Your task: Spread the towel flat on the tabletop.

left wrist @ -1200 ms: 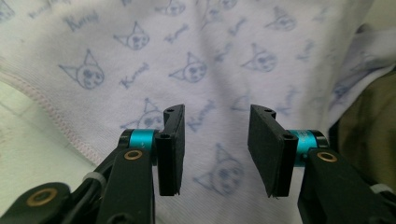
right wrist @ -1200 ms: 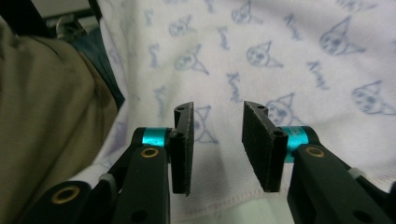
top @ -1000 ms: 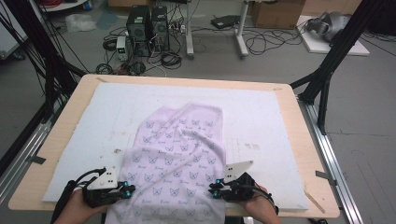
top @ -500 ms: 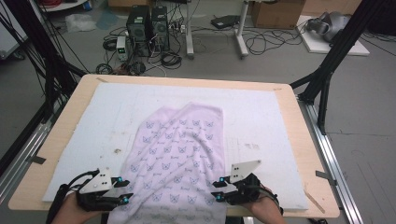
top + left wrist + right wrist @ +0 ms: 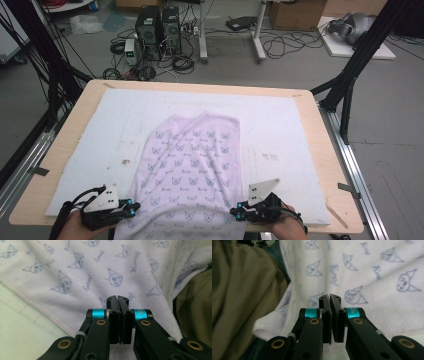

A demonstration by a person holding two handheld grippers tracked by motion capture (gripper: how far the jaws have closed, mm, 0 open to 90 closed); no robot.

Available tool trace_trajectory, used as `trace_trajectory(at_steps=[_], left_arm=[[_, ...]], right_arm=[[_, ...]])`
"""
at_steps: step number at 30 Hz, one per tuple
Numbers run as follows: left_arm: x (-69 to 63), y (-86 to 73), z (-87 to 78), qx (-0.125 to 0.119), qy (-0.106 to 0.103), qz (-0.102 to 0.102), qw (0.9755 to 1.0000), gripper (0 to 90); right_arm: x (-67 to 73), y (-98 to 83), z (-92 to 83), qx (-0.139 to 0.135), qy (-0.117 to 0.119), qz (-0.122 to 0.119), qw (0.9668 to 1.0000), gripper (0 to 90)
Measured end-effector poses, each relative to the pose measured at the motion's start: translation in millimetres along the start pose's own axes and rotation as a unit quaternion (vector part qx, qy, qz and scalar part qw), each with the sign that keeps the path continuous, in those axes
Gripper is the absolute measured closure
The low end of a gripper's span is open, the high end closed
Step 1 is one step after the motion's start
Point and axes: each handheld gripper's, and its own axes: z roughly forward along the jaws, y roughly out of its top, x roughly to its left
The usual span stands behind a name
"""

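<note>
- Left claw (image 5: 131,206) at the near left edge of the lilac towel (image 5: 195,165), jaws pressed together after a quick open-and-close, with no cloth visibly caught between them in the left gripper view (image 5: 117,300).
- Right claw (image 5: 236,212) at the near right edge of the same towel, jaws likewise just reopened and closed, now together; no fabric seen pinched between them in the right gripper view (image 5: 329,298).
- Lies flat on the white mat (image 5: 100,130) covering the tabletop (image 5: 320,145), printed with small cat faces, far end rounded and folded, near end hanging over the front edge.
- Pink stitched hem running just beside each claw.
- Olive cloth (image 5: 239,295) of the person's clothing beyond the towel's draped edge.
</note>
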Motion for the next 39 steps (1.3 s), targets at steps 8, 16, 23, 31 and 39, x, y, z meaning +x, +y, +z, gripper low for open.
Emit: trace_trajectory(at_steps=[8, 16, 23, 31, 39], left_arm=[[20.7, 16.0, -3.9, -0.03, 0.026, -0.017, 0.9991, 59.4], [78.3, 42.9, 13.5, -0.037, 0.038, -0.046, 0.9975, 53.8], [126.6, 68.8, 36.7, -0.043, 0.063, -0.051, 0.9958, 50.9], [178.7, 75.9, 63.8, -0.039, 0.096, -0.109, 0.9886, 57.3], [205.0, 84.3, 83.1, -0.03, 0.1, -0.176, 0.9788, 52.5]], right_arm=[[-12.6, 4.4, -15.1, -0.051, -0.022, 0.028, 0.9981, 67.3], [-69.0, 20.5, -22.4, -0.071, -0.099, 0.054, 0.991, 57.7], [-105.6, 30.0, -20.3, -0.075, -0.131, 0.056, 0.987, 54.9], [-131.0, 29.7, -9.5, -0.084, -0.116, 0.076, 0.9867, 52.2], [-132.4, 29.7, -5.6, -0.077, -0.115, 0.076, 0.9875, 49.4]])
